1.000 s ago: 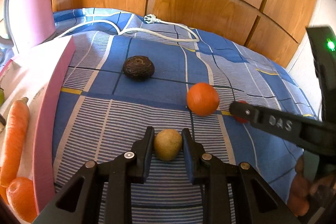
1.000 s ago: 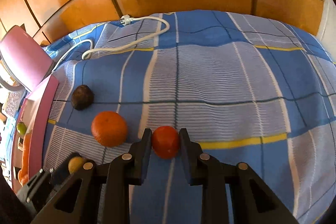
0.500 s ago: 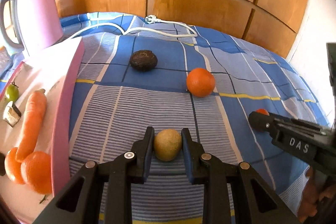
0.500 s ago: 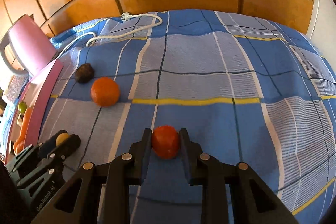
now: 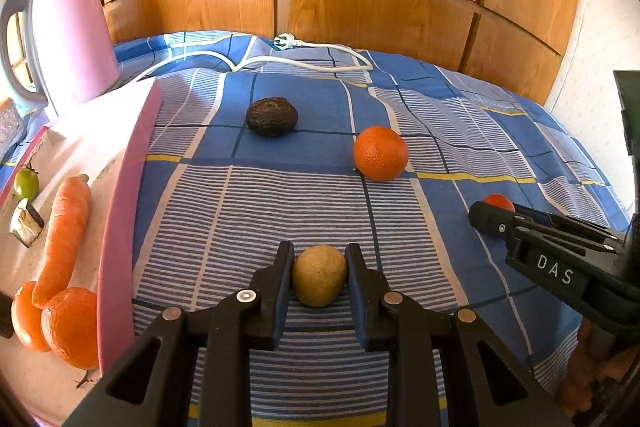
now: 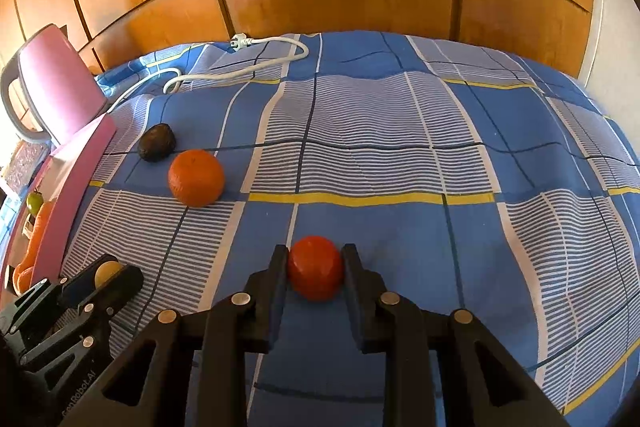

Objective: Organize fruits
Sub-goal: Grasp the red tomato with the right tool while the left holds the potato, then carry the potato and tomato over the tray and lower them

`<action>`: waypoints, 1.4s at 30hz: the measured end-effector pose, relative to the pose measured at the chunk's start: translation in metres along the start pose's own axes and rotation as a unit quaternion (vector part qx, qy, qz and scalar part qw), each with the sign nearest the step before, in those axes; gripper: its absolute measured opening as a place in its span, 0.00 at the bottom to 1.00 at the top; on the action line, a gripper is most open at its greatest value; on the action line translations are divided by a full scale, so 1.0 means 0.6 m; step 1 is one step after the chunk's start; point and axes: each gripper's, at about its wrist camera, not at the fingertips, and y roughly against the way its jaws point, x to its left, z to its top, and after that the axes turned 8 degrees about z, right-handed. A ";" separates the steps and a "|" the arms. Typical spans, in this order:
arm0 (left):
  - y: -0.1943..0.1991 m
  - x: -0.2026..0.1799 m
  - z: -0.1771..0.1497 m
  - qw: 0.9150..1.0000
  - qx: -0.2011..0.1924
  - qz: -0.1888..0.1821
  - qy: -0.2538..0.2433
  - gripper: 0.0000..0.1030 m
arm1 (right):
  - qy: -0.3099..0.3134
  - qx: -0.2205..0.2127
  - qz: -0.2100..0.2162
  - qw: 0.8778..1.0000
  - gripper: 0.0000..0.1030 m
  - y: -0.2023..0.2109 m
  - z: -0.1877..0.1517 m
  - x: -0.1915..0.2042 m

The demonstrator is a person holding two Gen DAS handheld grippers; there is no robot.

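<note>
A wall of glossy wooden panels (image 5: 360, 7) stands behind a blue checked cloth (image 6: 400, 147), striped white in places and lined with yellow, slightly rumpled, covering the whole surface. At the left edge sits a pink tray (image 5: 120, 211) with a raised rim, and behind it a smooth pink kettle (image 5: 68, 35) with a grey handle. A white power cord (image 5: 320, 61) with its plug lies curled on the cloth near the wall.

The left gripper (image 5: 319, 281), black plastic with metal rivets, is closed around a kiwi (image 5: 319, 281), a dull brownish-yellow, egg-shaped fruit pinched between both fingers, over the striped cloth just right of the tray. The right gripper (image 6: 316, 267) is likewise clamped on a tomato (image 6: 316, 267), round, smooth and red, held between its fingers above a blue patch, well to the right of the other gripper.

On the cloth beyond both, an orange (image 5: 381, 153) with dimpled skin rests near a dark, wrinkled avocado (image 5: 272, 117), the two apart. In the tray lie a long tapered carrot (image 5: 66, 235), two oranges (image 5: 70, 327) touching it at its lower end, and a small green fruit (image 5: 26, 185).
</note>
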 end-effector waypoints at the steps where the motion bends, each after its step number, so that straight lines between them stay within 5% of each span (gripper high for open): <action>1: 0.000 0.000 0.000 1.000 0.000 0.000 0.000 0.25 | 0.000 -0.001 -0.001 1.000 0.26 0.000 -0.001 0.000; 15: 0.019 0.004 -0.005 1.000 0.016 0.004 -0.001 0.25 | 0.022 0.001 -0.022 1.000 0.26 0.009 -0.011 0.015; 42: 0.127 0.035 -0.008 0.999 -0.025 -0.014 0.020 0.25 | 0.037 0.012 0.036 0.999 0.25 0.060 -0.056 0.080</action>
